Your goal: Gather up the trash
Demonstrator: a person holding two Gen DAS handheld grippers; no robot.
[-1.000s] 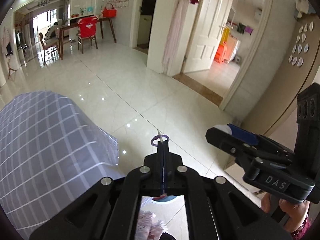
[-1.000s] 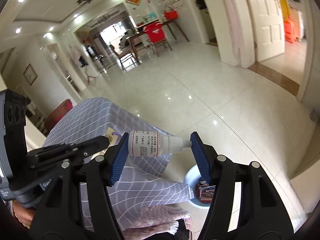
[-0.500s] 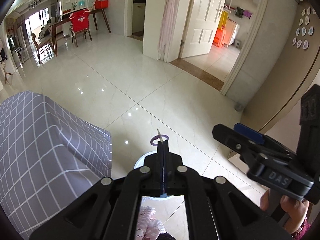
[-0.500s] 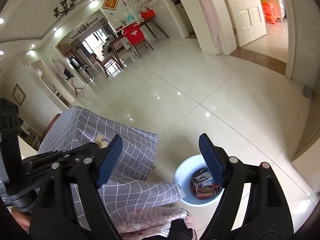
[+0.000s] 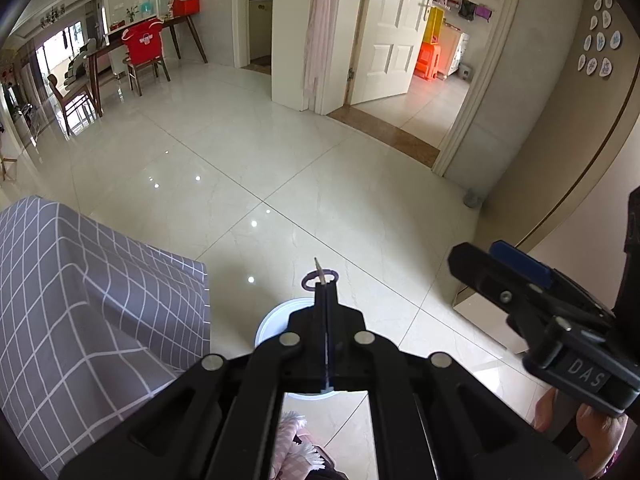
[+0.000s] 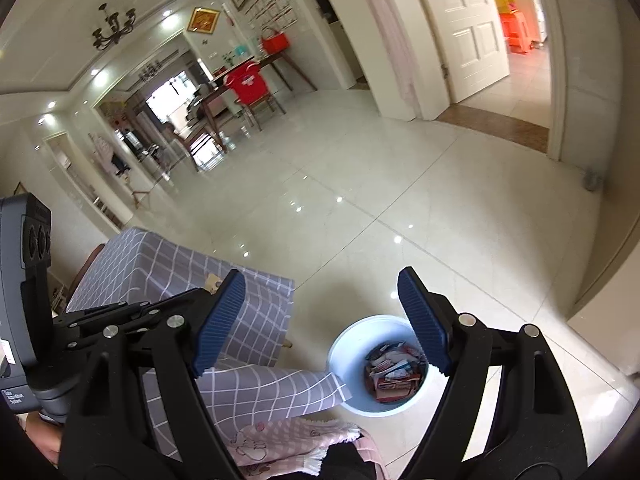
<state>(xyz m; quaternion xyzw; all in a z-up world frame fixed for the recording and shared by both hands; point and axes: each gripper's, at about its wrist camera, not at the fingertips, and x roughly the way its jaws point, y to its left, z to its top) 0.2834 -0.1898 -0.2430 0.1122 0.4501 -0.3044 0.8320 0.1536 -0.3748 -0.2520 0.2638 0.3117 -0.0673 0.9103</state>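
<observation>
The left gripper (image 5: 325, 286) had its fingers pressed fully together, pinching a thin pointed sliver (image 5: 318, 270) with a small purple ring (image 5: 316, 280) at the tips. What the sliver was could not be told. Directly beneath and behind those closed fingers stood a white bin (image 5: 272, 320) on the tiled floor (image 5: 280, 168), mostly hidden by the gripper body.

The right gripper (image 6: 324, 316) had its fingers (image 6: 220, 320) spread wide with nothing between the blue ribbed pads. Below the gap, nearer the right-hand finger, sat the same white bin (image 6: 348, 344), holding a heap of wrappers and cartons (image 6: 394, 372); the right pad overlapped its rim in view.

To the left of both sets of fingers stood a table (image 6: 248, 316) draped in a grey checked cloth, one corner of the cloth hanging just beside the bin. A small tan item (image 6: 212, 282) lay on the tabletop behind the left-hand finger. Pink fabric (image 6: 288, 436) showed below the fingers, at the frame's lower edge.
</observation>
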